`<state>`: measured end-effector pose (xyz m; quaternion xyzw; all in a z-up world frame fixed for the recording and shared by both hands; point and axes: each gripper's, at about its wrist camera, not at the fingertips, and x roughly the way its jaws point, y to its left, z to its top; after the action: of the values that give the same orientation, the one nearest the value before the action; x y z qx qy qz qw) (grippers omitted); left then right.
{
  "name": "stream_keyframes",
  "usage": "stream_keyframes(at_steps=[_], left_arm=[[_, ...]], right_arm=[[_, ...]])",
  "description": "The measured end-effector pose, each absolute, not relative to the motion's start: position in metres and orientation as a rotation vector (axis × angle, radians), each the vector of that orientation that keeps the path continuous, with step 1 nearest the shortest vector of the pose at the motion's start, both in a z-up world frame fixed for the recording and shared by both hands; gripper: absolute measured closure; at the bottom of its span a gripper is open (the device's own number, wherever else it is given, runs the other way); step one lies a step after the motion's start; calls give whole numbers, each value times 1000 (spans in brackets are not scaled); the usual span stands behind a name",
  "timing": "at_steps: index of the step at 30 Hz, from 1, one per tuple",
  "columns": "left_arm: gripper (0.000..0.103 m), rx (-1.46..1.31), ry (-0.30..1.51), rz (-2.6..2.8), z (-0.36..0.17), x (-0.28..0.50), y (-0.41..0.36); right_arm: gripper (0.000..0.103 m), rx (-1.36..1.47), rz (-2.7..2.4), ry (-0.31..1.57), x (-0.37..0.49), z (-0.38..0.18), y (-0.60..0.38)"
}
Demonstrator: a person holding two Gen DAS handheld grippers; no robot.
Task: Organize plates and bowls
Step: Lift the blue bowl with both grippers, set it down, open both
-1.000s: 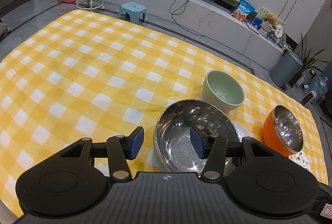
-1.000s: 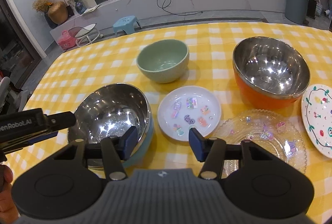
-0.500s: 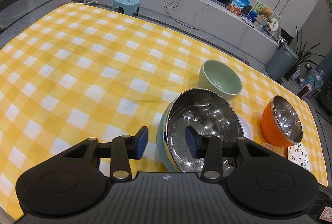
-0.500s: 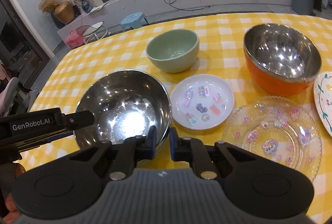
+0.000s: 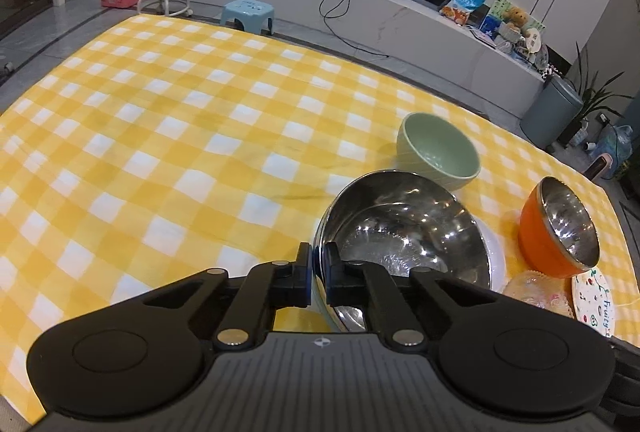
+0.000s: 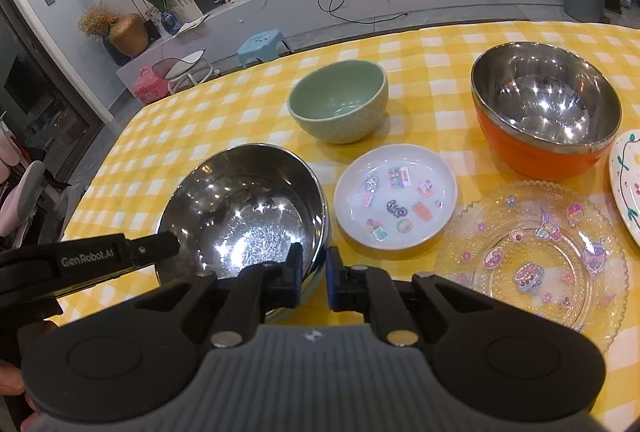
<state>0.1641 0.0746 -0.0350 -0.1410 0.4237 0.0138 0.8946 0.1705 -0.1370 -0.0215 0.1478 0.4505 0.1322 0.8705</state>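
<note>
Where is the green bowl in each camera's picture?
Left wrist view: the green bowl sits right of centre, just beyond the steel bowl.
Right wrist view: it sits above centre, beyond the small white plate.
Shared landmark: the orange bowl stands to its right in both.

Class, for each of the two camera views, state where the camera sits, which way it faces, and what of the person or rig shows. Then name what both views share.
Left wrist: rides on the left hand-held gripper, looking forward across the checked table toward the TV wall; its fingers pinch the steel bowl's rim.
Right wrist: rides on the right hand-held gripper, facing the same wall; its fingers pinch that steel bowl, and the left hand-held gripper enters at left.
Shared: steel bowl, green bowl, orange bowl.
</note>
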Motion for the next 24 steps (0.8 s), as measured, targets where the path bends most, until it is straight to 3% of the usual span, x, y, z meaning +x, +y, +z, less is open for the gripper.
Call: stream_keyframes(at_steps=[24], left_arm=[[97, -260, 921, 80, 18, 94, 65]], right_arm=[[93, 389, 404, 1012, 107, 16, -163]])
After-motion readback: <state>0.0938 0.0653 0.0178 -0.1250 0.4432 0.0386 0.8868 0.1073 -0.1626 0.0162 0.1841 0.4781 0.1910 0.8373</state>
